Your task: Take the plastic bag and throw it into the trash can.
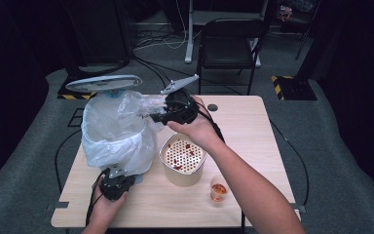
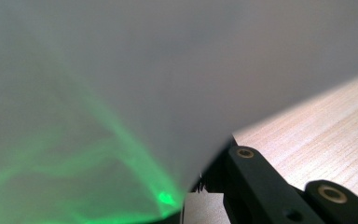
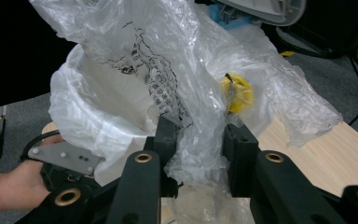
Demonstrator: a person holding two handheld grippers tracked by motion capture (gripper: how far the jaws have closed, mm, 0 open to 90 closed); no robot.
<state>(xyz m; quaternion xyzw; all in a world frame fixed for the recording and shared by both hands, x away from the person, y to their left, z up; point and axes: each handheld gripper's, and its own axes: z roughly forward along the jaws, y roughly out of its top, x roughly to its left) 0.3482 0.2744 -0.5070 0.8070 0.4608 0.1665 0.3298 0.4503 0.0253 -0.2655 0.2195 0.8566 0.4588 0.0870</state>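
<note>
Bin-lining work, mid-step: a clear plastic bag (image 1: 148, 105) is being handled at the mouth of a small white bin (image 1: 114, 131) that stands at the left of the wooden table (image 1: 253, 146), already draped in a white liner (image 1: 108, 146).

Right gripper (image 1: 157, 116): raised beside the bin's upper rim; jaws closed on a bunched fold of the clear bag; the right gripper view has that crumpled film (image 3: 193, 154) pinched between the two black jaws, black print on it, and a yellow object (image 3: 237, 93) inside or behind it, which of the two I cannot tell.

Left gripper (image 1: 113, 175): low at the bin's near foot, jaws shut by my reading and apparently nipping the liner's lower edge; the left gripper view gives a blurred white wall (image 2: 121, 93) pressed close, green-lit, with bare table (image 2: 326, 126) at the right.

Judged step: carrying the clear bag to or over the bin opening while the left steadies the bin; the next move calls for a held grip, with the film kept clear of the raised lid (image 1: 103, 83).

Views compared: the high view adds a perforated beige container (image 1: 181, 158) with red bits and a small cup (image 1: 217, 190) near the table's front, both apart from the bin; the right gripper view adds the bin's open interior (image 3: 121, 93) and the other hand (image 3: 9, 184).
</note>
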